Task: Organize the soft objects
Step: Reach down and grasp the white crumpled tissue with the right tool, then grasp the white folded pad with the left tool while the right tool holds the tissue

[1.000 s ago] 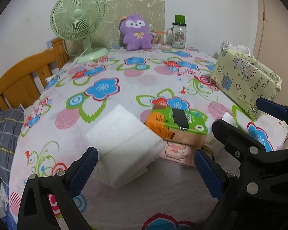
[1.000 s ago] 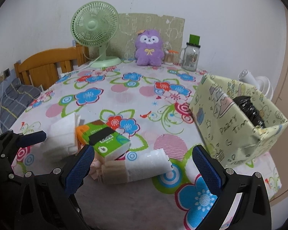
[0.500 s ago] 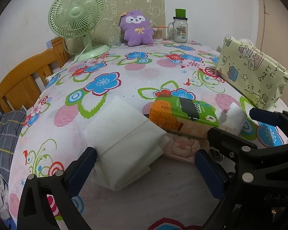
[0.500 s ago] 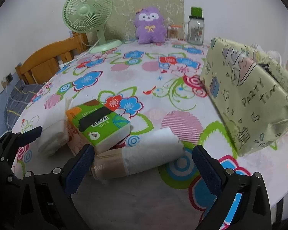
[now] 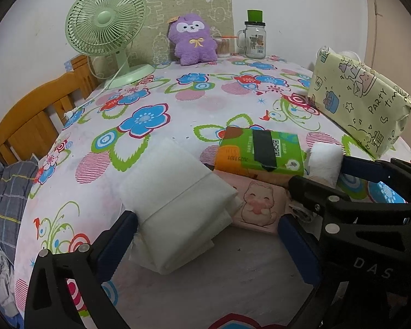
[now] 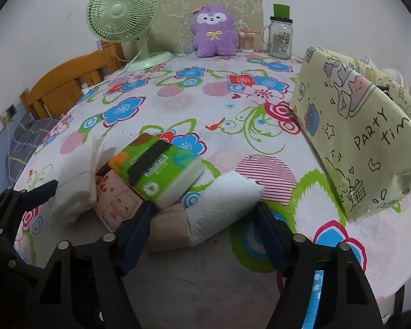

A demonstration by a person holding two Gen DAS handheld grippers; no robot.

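Note:
A white and beige roll (image 6: pixel 219 208) lies near the table's front edge between the fingers of my right gripper (image 6: pixel 202 233), whose jaws are closing; the fingertips (image 6: pixel 148 213) sit right at its two ends. A green tissue pack (image 6: pixel 161 170) leans on a pink cat-print pack (image 6: pixel 117 200) just left of the roll. In the left wrist view a white folded pack (image 5: pixel 178 200) lies between the wide-open fingers of my left gripper (image 5: pixel 208 246), with the pink pack (image 5: pixel 257 203), green pack (image 5: pixel 260 150) and roll (image 5: pixel 324 159) to its right.
A yellow-green "Party time" bag (image 6: pixel 364 142) stands at the right on the flowered tablecloth (image 6: pixel 178 101). At the back are a green fan (image 6: pixel 123 19), a purple plush toy (image 6: pixel 215 33) and a glass jar (image 6: pixel 280 38). A wooden chair (image 6: pixel 65 87) stands at the left.
The right gripper sank toward the table and its fingers drew in around the roll. The left gripper barely moved, staying about the white folded pack.

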